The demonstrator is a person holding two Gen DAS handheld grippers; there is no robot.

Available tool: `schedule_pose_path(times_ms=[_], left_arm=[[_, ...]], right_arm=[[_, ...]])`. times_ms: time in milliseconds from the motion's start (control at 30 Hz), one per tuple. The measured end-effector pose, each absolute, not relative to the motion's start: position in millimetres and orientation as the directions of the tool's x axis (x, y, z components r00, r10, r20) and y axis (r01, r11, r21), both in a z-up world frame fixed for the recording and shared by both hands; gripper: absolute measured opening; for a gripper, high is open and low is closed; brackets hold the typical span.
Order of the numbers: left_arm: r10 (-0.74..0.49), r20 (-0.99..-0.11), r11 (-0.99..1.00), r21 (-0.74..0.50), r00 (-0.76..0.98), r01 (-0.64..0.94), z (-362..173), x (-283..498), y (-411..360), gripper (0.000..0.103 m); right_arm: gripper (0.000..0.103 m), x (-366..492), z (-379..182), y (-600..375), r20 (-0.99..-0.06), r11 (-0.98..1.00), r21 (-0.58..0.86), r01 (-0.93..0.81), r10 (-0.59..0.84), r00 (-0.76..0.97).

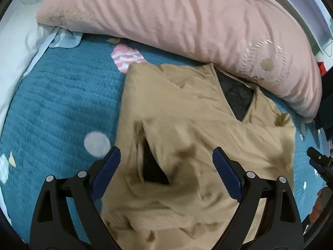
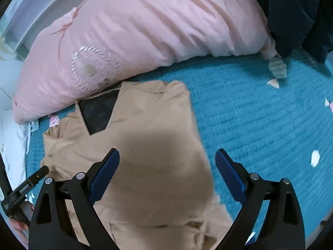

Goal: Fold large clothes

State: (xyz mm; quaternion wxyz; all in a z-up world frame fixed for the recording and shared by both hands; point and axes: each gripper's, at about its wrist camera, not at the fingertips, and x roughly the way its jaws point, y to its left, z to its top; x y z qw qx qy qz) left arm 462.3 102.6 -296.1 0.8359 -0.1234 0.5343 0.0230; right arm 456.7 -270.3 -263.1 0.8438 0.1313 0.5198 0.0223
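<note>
A tan jacket (image 1: 187,125) with a dark quilted lining (image 1: 239,95) lies partly folded on the teal bedspread (image 1: 62,104). My left gripper (image 1: 166,156) is open and empty, hovering over the jacket's near part, where a dark opening (image 1: 153,166) shows. In the right wrist view the same jacket (image 2: 149,129) lies with its lining (image 2: 97,112) exposed at the collar. My right gripper (image 2: 167,158) is open and empty above the jacket's right edge. The other gripper shows at the left edge of the right wrist view (image 2: 25,187) and at the right edge of the left wrist view (image 1: 320,160).
A large pink duvet (image 1: 166,16) is bunched along the far side of the bed, touching the jacket's collar end; it also shows in the right wrist view (image 2: 135,31). A dark garment (image 2: 295,14) hangs at the far right. A white sheet (image 1: 14,48) lies at the left.
</note>
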Motion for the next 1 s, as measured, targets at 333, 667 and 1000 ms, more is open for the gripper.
schedule_pose_path(times_ms=[333,667,1000], left_arm=[[-0.192,-0.895,0.928,-0.299,0.402,-0.221,-320,535,152,0.090],[-0.144,-0.944,0.934,-0.229,0.297,-0.275,-364,585,166,0.090],[0.004,-0.944,0.992,-0.037,0.331,-0.117,-353,573,130,0.047]], right_arm=[[0.090,531,-288,-283,-0.928,0.970,0.221,0.096,0.179,0.327],[0.090,585,-326,-281,-0.945,0.966,0.239,0.100,0.208,0.251],[0.013,581,-350,-281,-0.947,0.969,0.219,0.113,0.183,0.264]])
